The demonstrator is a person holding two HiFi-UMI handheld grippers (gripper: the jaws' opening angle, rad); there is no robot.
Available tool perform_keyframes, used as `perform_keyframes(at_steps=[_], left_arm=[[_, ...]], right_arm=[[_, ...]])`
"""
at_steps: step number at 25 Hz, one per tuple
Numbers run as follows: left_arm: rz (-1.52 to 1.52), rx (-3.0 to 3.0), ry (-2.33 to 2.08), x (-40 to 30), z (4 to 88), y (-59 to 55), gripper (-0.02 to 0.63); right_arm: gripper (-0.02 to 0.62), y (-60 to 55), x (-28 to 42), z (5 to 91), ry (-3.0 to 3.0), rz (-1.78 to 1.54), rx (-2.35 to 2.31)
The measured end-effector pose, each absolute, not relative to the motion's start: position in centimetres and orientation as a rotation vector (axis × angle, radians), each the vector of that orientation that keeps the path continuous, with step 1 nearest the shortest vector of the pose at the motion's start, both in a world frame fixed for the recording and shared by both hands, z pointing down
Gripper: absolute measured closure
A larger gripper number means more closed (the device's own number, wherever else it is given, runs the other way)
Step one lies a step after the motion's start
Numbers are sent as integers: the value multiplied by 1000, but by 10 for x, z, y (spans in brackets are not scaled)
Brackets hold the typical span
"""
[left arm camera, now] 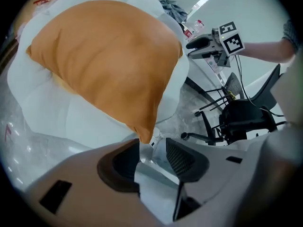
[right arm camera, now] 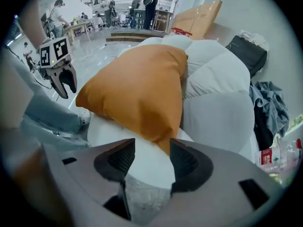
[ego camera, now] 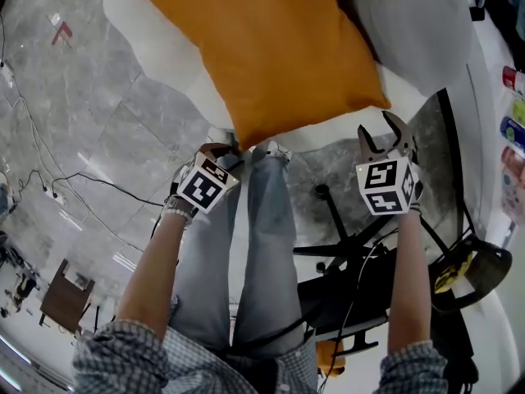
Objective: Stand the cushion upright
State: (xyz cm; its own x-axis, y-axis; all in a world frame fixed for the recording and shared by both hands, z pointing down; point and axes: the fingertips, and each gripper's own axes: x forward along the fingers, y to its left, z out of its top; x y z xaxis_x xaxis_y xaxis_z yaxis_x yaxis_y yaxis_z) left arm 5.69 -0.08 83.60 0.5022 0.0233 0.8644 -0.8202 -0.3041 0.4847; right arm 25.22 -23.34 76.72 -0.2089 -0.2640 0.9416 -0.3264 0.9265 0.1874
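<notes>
The orange cushion [right arm camera: 137,96] lies on a big white soft seat [right arm camera: 213,108]. Its near corner pokes down into the gap between the two dark jaws of the right gripper [right arm camera: 150,148], which stand wide apart and do not squeeze it. To the left of the cushion the left gripper [right arm camera: 67,91] hangs with its jaws apart too, under its cube with square marks [right arm camera: 53,52], and a leg in blue jeans [right arm camera: 45,112] is just below it. To the right of the cushion, past the seat, are a black bag [right arm camera: 246,51] and a blue cloth [right arm camera: 271,103], and behind the cushion leans a brown cardboard sheet [right arm camera: 196,15].
</notes>
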Motion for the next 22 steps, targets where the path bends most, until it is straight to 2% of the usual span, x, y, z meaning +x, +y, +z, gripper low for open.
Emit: perform_keyframes(at_steps=[15,22], left_arm=[[976,1629,-655,74,876,4,426],[991,1621,-668,71,887,-4,427]], right_arm=[[359,-272,279,811,-1729,126,486],[407,-279,271,820,-1737,132,543]])
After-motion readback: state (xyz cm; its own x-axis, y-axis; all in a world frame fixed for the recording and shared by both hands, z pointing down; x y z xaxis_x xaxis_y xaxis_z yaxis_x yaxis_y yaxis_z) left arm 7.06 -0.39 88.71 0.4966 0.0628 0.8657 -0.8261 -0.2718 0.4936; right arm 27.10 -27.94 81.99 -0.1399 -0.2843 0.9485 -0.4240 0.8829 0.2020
